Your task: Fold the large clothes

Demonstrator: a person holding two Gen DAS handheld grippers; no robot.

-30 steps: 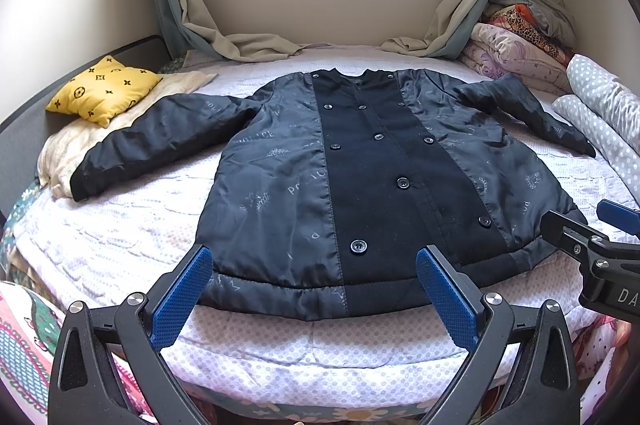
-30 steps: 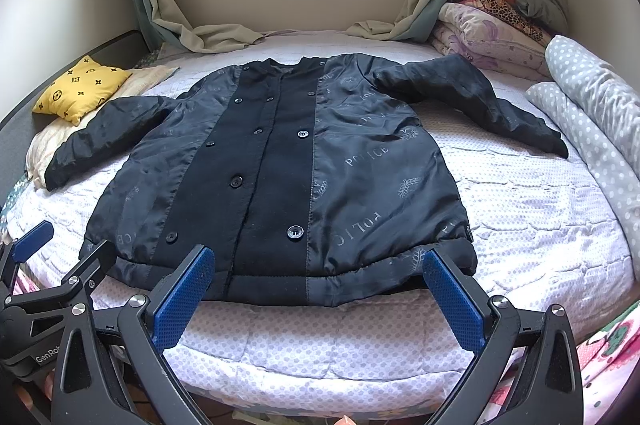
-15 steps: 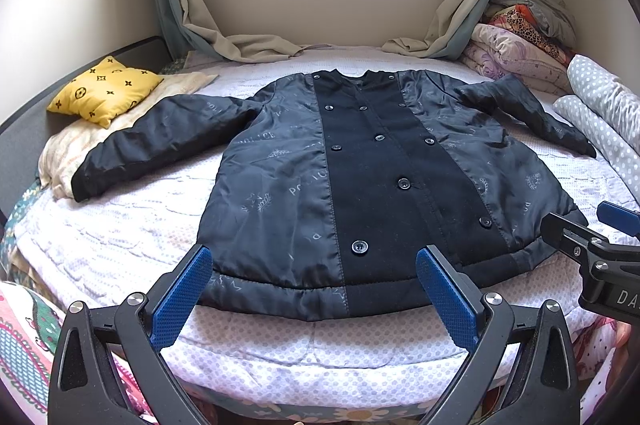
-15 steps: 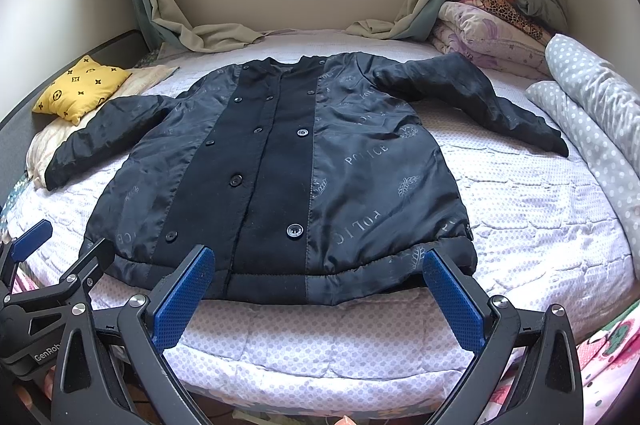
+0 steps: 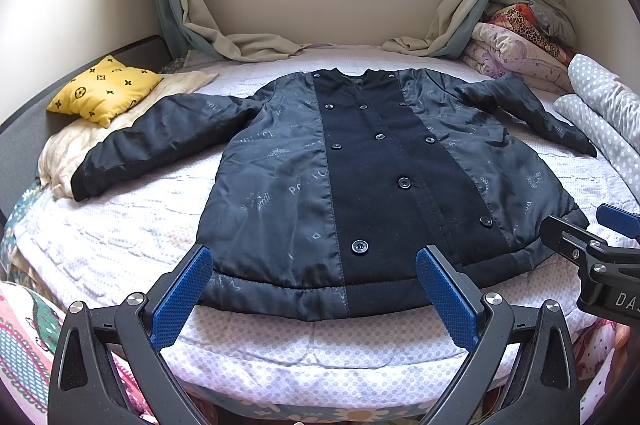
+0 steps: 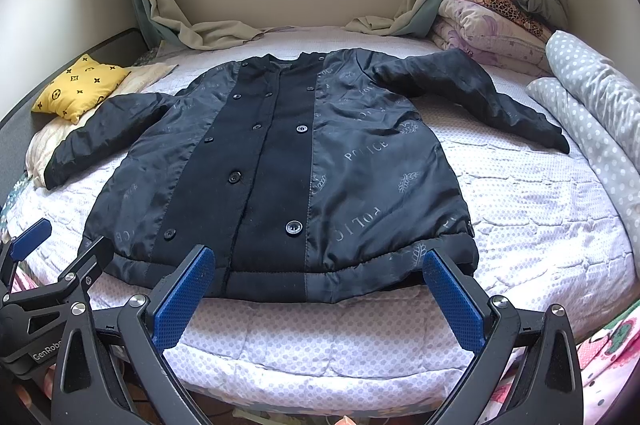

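Blue-padded fingers of the left gripper [image 5: 314,291] stand wide apart and hold nothing, and the right gripper [image 6: 320,293] is likewise spread and empty; both hover just short of the near edge of the bed [image 6: 540,225], side by side. Directly ahead of both lies the black padded jacket [image 5: 360,177], spread flat and face up on the quilted cover, buttoned, hem nearest the fingers and collar toward the window. Its long axis runs away from the grippers; the sleeves extend outward to each side. The left sleeve [image 5: 160,141] lies on the left gripper's side, the right sleeve [image 6: 480,93] on the right gripper's side, so each sleeve is judged to suit its own gripper.
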